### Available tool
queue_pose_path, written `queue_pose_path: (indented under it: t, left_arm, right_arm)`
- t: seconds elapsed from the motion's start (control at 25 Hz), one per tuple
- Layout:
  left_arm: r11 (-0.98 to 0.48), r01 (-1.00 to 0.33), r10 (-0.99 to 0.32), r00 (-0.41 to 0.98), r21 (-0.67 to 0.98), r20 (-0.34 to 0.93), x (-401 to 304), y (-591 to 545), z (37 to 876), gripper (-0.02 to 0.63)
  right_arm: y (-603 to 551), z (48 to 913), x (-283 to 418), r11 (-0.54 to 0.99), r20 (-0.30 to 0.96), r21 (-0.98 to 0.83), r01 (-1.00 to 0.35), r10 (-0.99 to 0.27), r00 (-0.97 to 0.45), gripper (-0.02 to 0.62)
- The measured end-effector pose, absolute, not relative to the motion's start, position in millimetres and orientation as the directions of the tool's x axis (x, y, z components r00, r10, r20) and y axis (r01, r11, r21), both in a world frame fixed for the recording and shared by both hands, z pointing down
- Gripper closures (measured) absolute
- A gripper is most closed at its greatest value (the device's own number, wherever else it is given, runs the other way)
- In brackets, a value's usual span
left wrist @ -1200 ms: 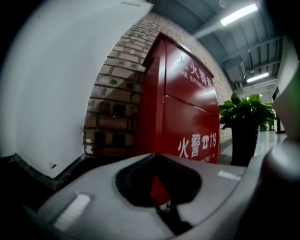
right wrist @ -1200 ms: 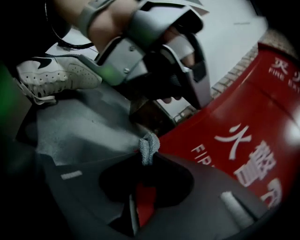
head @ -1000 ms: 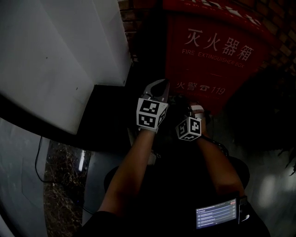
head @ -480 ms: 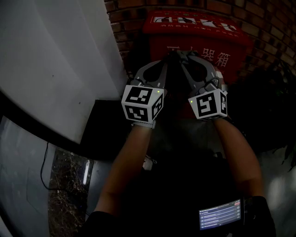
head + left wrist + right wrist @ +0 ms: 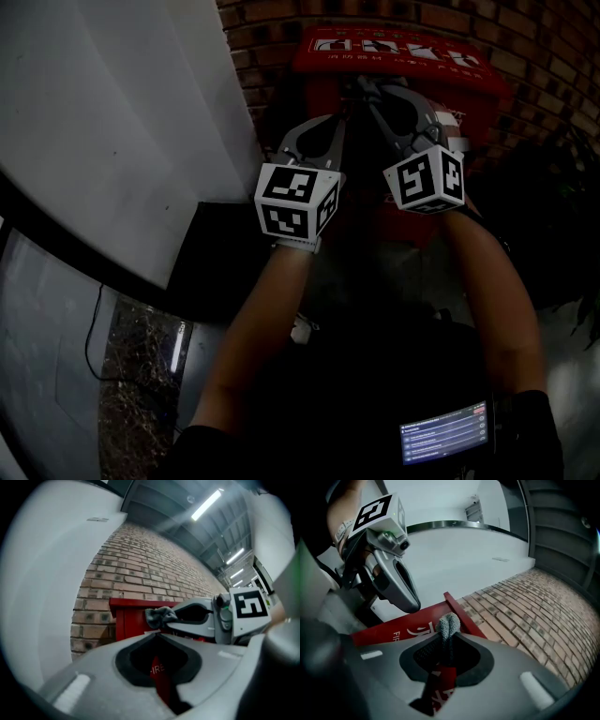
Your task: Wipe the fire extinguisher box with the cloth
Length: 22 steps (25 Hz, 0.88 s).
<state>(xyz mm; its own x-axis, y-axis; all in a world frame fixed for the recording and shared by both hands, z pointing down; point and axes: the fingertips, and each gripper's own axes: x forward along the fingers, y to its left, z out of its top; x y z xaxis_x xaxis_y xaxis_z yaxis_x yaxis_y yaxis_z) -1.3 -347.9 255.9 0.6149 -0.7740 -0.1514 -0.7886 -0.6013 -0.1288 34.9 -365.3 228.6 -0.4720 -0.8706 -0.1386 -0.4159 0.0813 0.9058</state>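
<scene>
Your right gripper (image 5: pixel 448 638) clenched on grey cloth (image 5: pixel 449 622) near top of fire extinguisher box (image 5: pixel 394 49) — left gripper (image 5: pixel 157 633) closed, empty, close beside. Brick wall (image 5: pixel 267 33) behind; white pillar (image 5: pixel 112 122) crowds left.

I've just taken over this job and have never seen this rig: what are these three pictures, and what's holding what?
No robot: a person holds a two-jaw claw in each hand. The head view looks down from the person's head; the other two cameras ride on the claws. The left claw is shut and empty. The right claw is shut on a grey textured cloth, held by the top edge of the red metal fire extinguisher box, which stands against a brown brick wall. Whether cloth touches box is unclear.
</scene>
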Motion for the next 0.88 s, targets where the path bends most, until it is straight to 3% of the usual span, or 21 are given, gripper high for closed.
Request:
queue_pose_path:
  t: [0.68, 0.88]
  left_arm:
    - [-0.594, -0.8, -0.794, 0.6, -0.087, -0.098, -12.1, -362.2, 367.1, 0.607]
    - [-0.61, -0.79, -0.786, 0.614, -0.067, -0.078, -6.4, -359.0, 408.4, 0.607]
  right_arm:
    - [-368.5, 412.7, 23.9, 0.28, 0.136, 0.926, -0.252, -0.872, -0.471, 0.537]
    - [-369.9, 450.9, 23.6, 0.32, 0.175, 0.912, -0.256, -0.869, -0.463, 0.535]
